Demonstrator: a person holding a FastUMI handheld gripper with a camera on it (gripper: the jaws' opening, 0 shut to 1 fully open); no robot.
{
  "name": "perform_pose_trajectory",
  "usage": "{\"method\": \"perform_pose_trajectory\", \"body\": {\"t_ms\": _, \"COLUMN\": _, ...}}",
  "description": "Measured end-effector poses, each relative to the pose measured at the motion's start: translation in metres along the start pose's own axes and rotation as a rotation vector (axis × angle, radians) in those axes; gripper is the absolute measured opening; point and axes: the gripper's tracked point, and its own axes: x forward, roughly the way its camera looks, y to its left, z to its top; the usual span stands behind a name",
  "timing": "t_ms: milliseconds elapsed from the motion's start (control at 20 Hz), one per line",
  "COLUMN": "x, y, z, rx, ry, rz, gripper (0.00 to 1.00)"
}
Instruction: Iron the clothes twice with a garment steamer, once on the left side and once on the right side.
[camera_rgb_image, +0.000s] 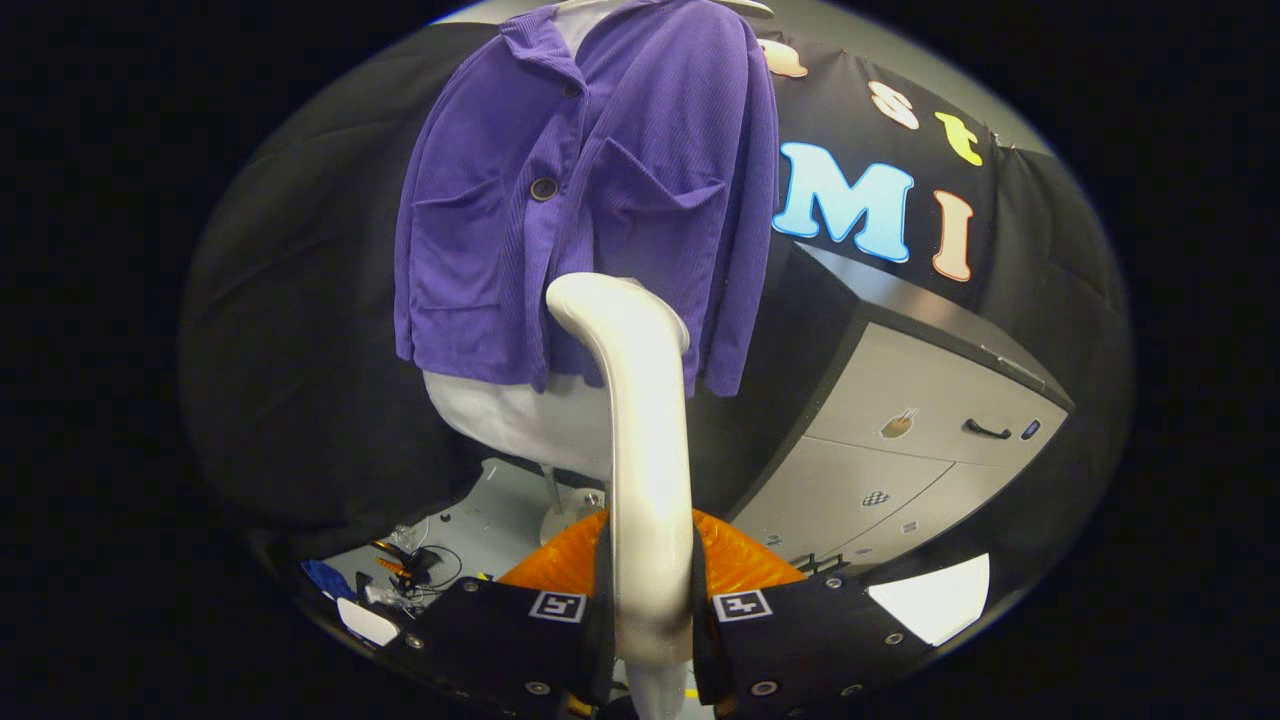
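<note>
White steamer (648, 440) clamped in tool (650, 610)

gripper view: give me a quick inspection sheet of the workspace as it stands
surface: pale grey floor beneath the mannequin, partly littered.
job's things: purple ribbed button-front jacket hangs on a white torso mannequin; white curved-neck garment steamer stands upright between the fingers, its head at the jacket's lower hem.
clutter: small mixed bits on the floor, too small to name.
grippers: gripper shut on the steamer's handle, both fingers pressing its sides.
cables: thin black wire looped on the floor.
surroundings: grey cabinet with black handle beside the jacket; black cloth wall behind.
</note>
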Motion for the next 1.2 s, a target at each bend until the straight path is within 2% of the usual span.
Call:
{"method": "perform_pose_trajectory", "body": {"t_ms": 400, "x": 0.008, "y": 0.001, "z": -0.048, "rx": 0.036, "ry": 0.149, "rz": 0.053, "gripper": 0.32}}
{"method": "perform_pose_trajectory", "body": {"t_ms": 700, "x": -0.017, "y": 0.000, "z": -0.050, "rx": -0.012, "ry": 0.146, "rz": 0.084, "gripper": 0.32}}
{"method": "perform_pose_trajectory", "body": {"t_ms": 900, "x": -0.042, "y": 0.000, "z": -0.021, "rx": -0.042, "ry": 0.064, "rz": 0.081, "gripper": 0.32}}
{"method": "perform_pose_trajectory", "body": {"t_ms": 1200, "x": -0.081, "y": 0.025, "z": 0.050, "rx": -0.046, "ry": -0.075, "rz": 0.148, "gripper": 0.32}}
